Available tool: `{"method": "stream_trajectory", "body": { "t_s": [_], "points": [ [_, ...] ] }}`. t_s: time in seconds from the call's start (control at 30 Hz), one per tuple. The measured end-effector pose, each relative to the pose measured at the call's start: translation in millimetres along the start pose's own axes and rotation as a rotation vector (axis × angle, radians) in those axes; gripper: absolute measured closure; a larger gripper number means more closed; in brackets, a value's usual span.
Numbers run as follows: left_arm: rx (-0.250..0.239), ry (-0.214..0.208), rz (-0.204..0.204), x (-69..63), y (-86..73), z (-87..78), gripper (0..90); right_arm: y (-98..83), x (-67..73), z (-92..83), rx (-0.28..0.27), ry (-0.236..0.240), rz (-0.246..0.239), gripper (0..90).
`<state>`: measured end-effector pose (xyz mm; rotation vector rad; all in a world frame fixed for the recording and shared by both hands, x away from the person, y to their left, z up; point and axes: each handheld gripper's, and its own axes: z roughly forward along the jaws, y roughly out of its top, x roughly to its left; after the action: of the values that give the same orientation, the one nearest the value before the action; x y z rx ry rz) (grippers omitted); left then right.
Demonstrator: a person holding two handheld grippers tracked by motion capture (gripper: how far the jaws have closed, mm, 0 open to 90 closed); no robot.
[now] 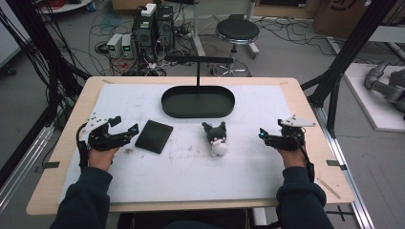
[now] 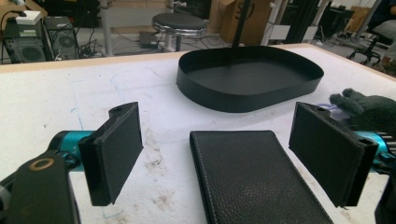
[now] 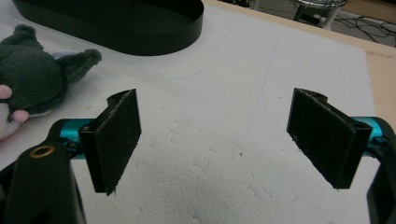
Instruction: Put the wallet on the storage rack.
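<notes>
Left hand-held gripper (image 1: 125, 125): we are holding it low over the surface (image 1: 191, 171), jaws wide apart, clamping nothing.
Black wallet (image 1: 154, 136): lying flat just ahead of those jaws, untouched.
Right hand-held gripper (image 1: 263, 134): we are keeping its jaws apart, empty.
Plush toy (image 1: 217, 139): sitting near, toward the wallet.
Black tray (image 1: 198, 101): standing beyond both.
</notes>
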<state>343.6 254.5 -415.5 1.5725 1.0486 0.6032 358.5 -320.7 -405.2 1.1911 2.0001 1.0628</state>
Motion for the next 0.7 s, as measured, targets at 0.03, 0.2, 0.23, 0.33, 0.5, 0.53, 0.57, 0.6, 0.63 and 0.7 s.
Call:
{"method": "stream_trajectory", "body": {
  "t_s": [0.03, 0.2, 0.23, 0.33, 0.5, 0.53, 0.57, 0.6, 0.63, 0.7],
  "points": [
    [0.000, 0.000, 0.000, 0.0, 0.0, 0.0, 17.0, 0.0, 0.0, 0.0, 0.000, 0.000, 0.000, 17.9],
    [0.004, 0.007, -0.010, 0.7, -1.0, 1.0, 17.7, -0.2, 0.6, 0.0, 0.005, 0.002, 0.004, 17.9],
    [0.001, 0.008, -0.015, 0.9, -1.4, 2.0, 17.7, -0.2, 0.6, -0.1, 0.005, 0.002, 0.001, 17.9],
    [0.020, 0.013, -0.015, 1.7, -2.3, 3.6, 18.0, -0.9, -0.9, -0.1, 0.006, 0.004, 0.011, 17.9],
    [0.056, 0.019, -0.020, -0.9, -4.7, 6.1, 18.0, -0.9, -0.8, -1.1, 0.001, 0.002, 0.009, 17.8],
    [0.061, 0.018, -0.020, -1.3, -4.9, 6.6, 18.0, -0.6, 0.4, -1.3, 0.003, 0.002, 0.005, 17.9],
    [0.066, 0.024, -0.028, -1.9, -5.3, 7.4, 18.0, -0.5, 0.9, -1.2, 0.001, 0.003, 0.002, 17.9],
    [0.073, 0.030, -0.033, -2.1, -5.8, 8.6, 17.9, -0.4, 1.4, -1.0, 0.001, 0.004, 0.000, 17.9],
    [0.088, 0.033, -0.047, -2.7, -7.0, 11.9, 17.7, -0.4, 1.5, -1.1, 0.003, 0.003, -0.002, 17.9],
    [0.108, 0.033, -0.042, -4.8, -8.4, 16.3, 17.7, -0.5, 1.3, -1.1, 0.004, 0.005, -0.004, 18.1]
  ]
}}
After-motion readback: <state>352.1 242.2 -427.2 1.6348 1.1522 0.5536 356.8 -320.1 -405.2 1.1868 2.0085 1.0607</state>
